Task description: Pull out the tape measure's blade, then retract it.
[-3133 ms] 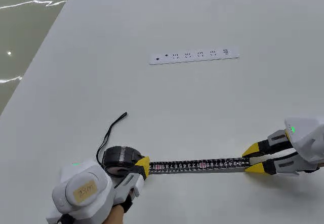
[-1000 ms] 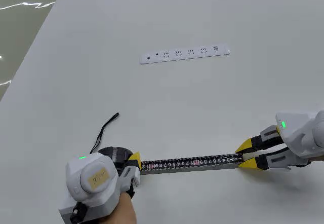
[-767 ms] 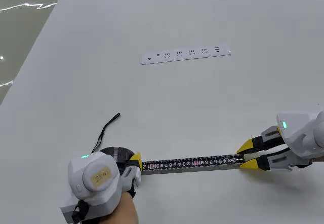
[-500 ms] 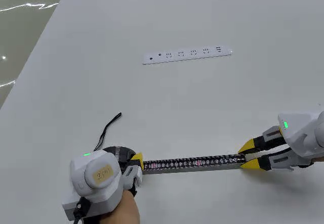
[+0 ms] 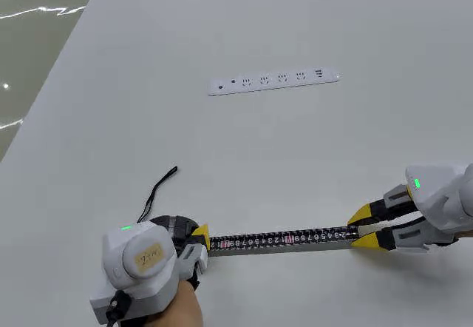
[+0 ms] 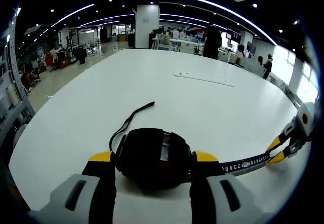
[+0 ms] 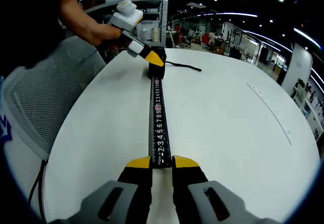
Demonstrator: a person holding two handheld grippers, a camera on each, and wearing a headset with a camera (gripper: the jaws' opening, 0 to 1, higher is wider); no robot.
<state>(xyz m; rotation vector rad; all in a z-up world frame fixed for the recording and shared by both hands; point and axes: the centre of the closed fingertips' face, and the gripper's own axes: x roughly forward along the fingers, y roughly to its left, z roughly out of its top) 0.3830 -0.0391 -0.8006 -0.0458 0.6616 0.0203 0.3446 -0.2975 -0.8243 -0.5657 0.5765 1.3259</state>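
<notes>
Pinning the tape measure case to the counter, left hand-held gripper is clamped around it as an anchor, while right hand-held gripper pinches the blade by its tip, holding it stretched out.

White pwr strip flat on white table, far side.

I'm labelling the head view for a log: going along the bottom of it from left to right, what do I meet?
left gripper → tape measure case → blade → right gripper
</notes>
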